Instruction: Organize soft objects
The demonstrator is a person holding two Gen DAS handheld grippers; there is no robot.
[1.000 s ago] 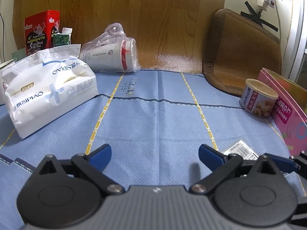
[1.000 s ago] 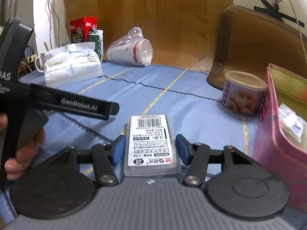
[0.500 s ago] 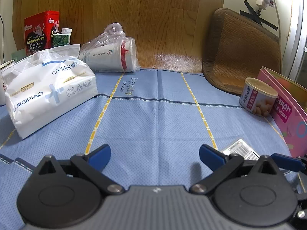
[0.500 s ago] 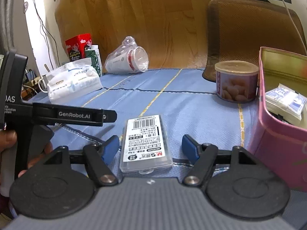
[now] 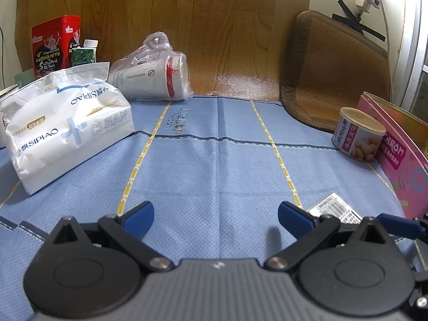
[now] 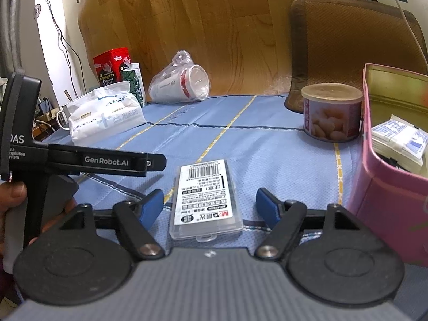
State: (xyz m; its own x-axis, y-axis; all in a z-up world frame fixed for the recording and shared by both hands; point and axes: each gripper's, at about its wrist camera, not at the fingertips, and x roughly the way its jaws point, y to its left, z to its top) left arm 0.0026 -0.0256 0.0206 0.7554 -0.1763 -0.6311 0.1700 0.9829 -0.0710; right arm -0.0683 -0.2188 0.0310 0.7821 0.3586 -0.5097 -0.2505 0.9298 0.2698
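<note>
- In your left wrist view the clear plastic case [image 5: 333, 208] shows only its barcoded corner — the rest lies behind the left gripper's [image 5: 216, 214] right finger.
- The pink box [image 5: 396, 155] at the cloth's right edge runs off the frame in both views; you cannot see its far wall.
- The white packets [image 6: 398, 144] inside it are cut off by the right edge, and their print is too small to read.
- A white mug [image 5: 6, 93] at the left edge is mostly out of frame.
- The green carton [image 5: 84, 54] stands partly hidden behind the tissue pack [image 5: 67, 123].
- Your hand [image 6: 16, 203] is cropped at the left edge — only fingertips show.
</note>
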